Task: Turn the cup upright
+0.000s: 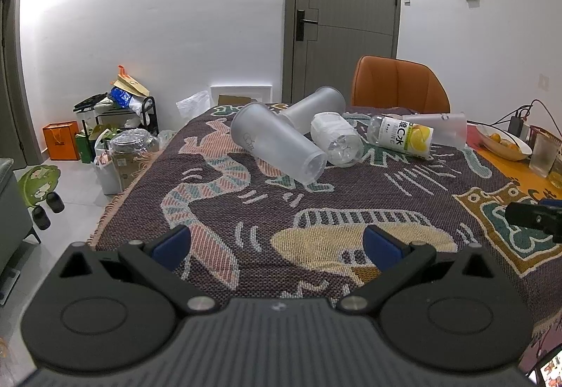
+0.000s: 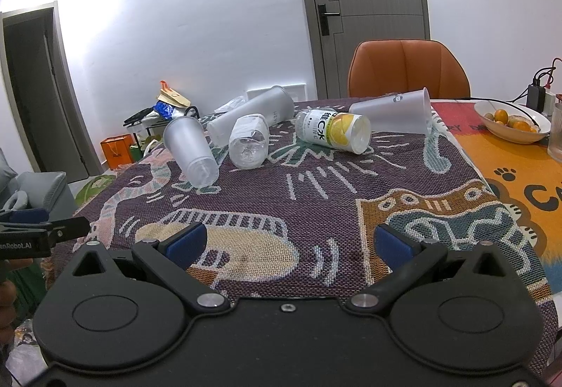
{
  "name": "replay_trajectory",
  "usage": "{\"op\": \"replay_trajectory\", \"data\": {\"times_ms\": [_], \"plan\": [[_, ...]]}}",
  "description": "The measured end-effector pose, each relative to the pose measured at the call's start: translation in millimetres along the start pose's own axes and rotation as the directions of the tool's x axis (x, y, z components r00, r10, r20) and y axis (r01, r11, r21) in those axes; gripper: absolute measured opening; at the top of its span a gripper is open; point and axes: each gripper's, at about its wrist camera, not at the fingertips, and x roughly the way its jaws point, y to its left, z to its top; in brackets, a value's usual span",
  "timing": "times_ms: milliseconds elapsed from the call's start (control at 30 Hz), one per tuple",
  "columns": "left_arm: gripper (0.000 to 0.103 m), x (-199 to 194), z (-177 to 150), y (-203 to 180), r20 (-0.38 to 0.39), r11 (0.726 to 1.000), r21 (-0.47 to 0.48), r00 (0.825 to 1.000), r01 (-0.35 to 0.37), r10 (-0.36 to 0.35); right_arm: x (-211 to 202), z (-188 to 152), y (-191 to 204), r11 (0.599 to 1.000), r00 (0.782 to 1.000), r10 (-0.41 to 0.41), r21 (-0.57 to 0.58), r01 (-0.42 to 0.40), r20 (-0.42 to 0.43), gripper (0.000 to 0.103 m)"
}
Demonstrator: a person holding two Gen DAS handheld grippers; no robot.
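Three frosted plastic cups lie on their sides on the patterned cloth: a near one [image 1: 277, 142] [image 2: 191, 149], one behind it [image 1: 314, 107] [image 2: 251, 116], and one at the far right [image 1: 439, 128] [image 2: 395, 111]. A clear water bottle [image 1: 337, 139] [image 2: 248, 141] and a lemon-label bottle [image 1: 402, 135] [image 2: 333, 130] lie between them. My left gripper [image 1: 277, 244] is open and empty, well short of the cups. My right gripper [image 2: 289, 244] is open and empty, also near the table's front.
An orange chair [image 1: 398, 84] [image 2: 407, 69] stands behind the table. A white bowl of oranges [image 1: 504, 141] [image 2: 511, 121], a glass [image 1: 544, 155] and cables sit at the right. Boxes and bags [image 1: 105, 127] clutter the floor at the left.
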Motion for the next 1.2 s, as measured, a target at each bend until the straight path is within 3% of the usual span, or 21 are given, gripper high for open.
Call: {"op": "replay_trajectory", "data": {"times_ms": [467,667,867,1200], "plan": [[0.103,9.1,1.0,1.5,-0.011,0.999,0.011,0.999,0.034,-0.033,6.5,-3.5,-1.9,1.0,1.0,-0.012,0.011,0.012,-0.007,0.103],[0.103,25.0,15.7,3.1,-0.002,0.995,0.005,0.995,0.102,-0.102,12.1,2.7,-4.5,0.998,0.999,-0.035,0.056,0.035,0.007,0.103],[0.103,48.8,38.7,-17.3,-0.001,0.98,0.109,0.986,0.164,-0.165,12.4,13.8,-7.8,0.992,0.993,-0.097,0.085,0.091,0.062,0.103],[0.103,74.6,88.7,-68.6,0.035,0.932,0.265,0.963,0.248,-0.266,29.3,30.2,-41.4,0.962,0.98,-0.183,0.219,0.162,0.08,0.103]]}}
